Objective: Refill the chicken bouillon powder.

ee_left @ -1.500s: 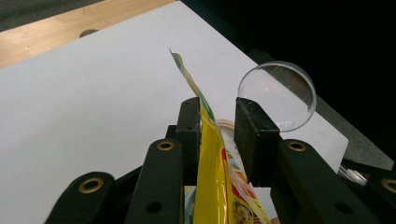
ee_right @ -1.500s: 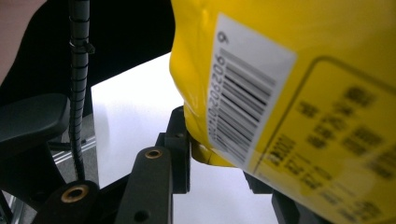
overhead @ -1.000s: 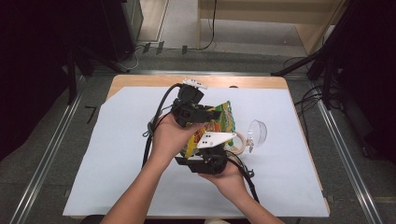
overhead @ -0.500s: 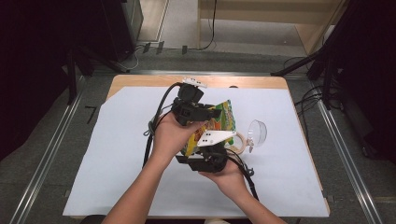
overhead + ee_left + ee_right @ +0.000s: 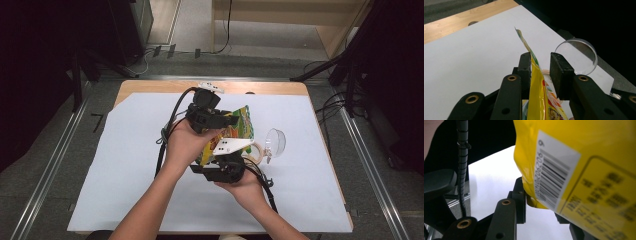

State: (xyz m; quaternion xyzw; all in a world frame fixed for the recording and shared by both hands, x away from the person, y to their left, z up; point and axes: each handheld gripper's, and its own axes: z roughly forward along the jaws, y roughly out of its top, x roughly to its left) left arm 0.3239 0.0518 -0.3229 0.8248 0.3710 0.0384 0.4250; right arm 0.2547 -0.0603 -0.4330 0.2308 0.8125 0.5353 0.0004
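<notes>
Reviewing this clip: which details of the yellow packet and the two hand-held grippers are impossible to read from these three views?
- Packet back text: right gripper view, too blurred to read.
- Right hand-held gripper: its far jaw is hidden behind the packet, so the grip is unclear.
- Left hand-held gripper: left gripper view, packet edge lies against one pad with a gap at the other; whether it is pinched is unclear.
- Packet mouth: high view, covered by hands; open or sealed unknown.

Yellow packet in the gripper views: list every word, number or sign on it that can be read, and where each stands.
"9": a lone digit above the barcode on the white label of the yellow packet.
Digits printed along the barcode: too blurred to read.
Dark print in the outlined panel beside the label: too blurred to read.
Packet front, high view: print too small to read.
</notes>
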